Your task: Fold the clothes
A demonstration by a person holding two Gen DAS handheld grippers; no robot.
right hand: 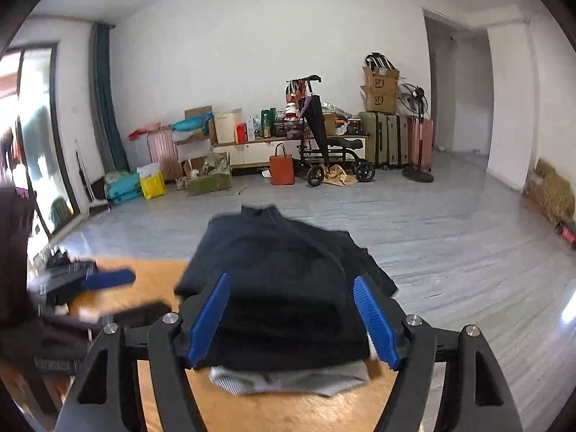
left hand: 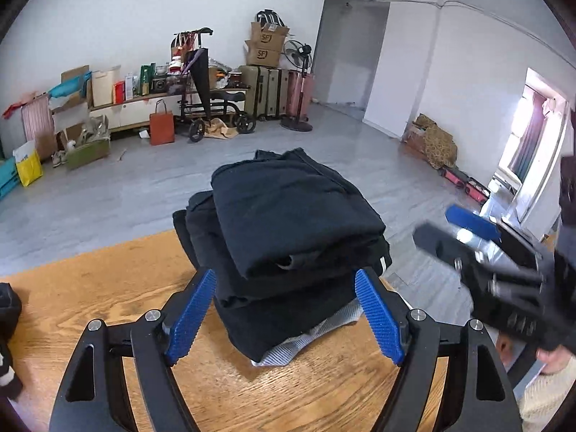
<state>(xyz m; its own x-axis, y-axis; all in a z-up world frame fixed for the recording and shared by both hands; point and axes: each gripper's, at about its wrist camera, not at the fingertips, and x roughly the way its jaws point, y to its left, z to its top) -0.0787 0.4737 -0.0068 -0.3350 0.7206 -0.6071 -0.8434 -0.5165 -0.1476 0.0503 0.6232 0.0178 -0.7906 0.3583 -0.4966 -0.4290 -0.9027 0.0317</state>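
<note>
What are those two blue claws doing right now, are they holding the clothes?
Left gripper: open, holding nothing; the pile of folded clothes sits just ahead of its pads.
Right gripper: open, holding nothing, facing the same pile.

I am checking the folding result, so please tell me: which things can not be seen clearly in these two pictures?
- Grey garment, left wrist view: only its edge shows under the black folded clothes.
- The stack's far side, both views: hidden by the stack itself.
- Right gripper, left wrist view: blurred, partly cut by the edge.
- Left gripper, right wrist view: blurred.
- Table: its near edge is covered by the gripper bodies.
</note>
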